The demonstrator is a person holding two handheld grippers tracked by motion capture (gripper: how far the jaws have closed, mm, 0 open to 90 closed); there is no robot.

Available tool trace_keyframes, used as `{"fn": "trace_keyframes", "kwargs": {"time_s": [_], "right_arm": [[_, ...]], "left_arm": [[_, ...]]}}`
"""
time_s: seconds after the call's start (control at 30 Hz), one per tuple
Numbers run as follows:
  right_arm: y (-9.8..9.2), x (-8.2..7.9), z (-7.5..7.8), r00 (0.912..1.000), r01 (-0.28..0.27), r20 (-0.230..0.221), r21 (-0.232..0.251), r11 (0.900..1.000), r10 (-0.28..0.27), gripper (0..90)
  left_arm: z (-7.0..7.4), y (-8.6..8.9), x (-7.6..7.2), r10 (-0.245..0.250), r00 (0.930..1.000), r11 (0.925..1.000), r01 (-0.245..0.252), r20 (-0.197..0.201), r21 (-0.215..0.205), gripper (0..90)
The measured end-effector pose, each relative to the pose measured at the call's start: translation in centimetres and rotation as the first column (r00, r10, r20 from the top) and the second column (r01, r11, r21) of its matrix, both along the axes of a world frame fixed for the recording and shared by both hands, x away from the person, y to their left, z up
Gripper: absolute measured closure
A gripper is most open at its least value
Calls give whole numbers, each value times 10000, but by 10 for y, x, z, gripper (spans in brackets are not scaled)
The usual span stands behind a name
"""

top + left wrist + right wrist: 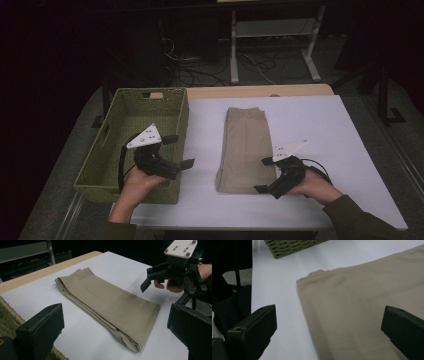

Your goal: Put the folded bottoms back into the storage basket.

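Folded tan trousers [246, 150] lie lengthwise in the middle of the white table top [320, 125]. My left gripper [178, 151] is open above the right wall of a green woven basket [106, 150], jaws pointing right toward the trousers [107, 305]. My right gripper [264, 175] is open at the trousers' near right corner, jaws spread just above the cloth [362, 305]. In the left gripper view the right gripper [160, 280] hovers over the far side of the trousers, held by a hand. Nothing is between either pair of jaws.
The basket's corner [292, 246] stands at the table's left side. A wooden strip [260, 91] runs along the table's far edge. Behind it are a white frame leg [233, 55] and cables on the floor. Bare table lies right of the trousers.
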State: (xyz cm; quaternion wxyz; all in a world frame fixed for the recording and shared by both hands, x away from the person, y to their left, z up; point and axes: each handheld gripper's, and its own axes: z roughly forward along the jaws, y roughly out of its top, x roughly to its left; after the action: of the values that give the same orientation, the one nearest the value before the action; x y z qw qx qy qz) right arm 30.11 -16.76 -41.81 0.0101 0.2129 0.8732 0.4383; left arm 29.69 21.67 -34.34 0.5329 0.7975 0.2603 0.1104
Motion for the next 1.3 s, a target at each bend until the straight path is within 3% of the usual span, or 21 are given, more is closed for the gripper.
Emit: {"fn": "trace_keyframes", "kwargs": {"time_s": [1.17,1.3], "right_arm": [[38,24,5,9981,-577,-197,298,9979,583,5],[40,22,3,9972,-736,-132,185,9971,738,68]], "left_arm": [[0,0,0,-17,10000,10000,17,-23,-36,11],[0,0,0,-23,10000,10000,23,-19,-35,11]]}}
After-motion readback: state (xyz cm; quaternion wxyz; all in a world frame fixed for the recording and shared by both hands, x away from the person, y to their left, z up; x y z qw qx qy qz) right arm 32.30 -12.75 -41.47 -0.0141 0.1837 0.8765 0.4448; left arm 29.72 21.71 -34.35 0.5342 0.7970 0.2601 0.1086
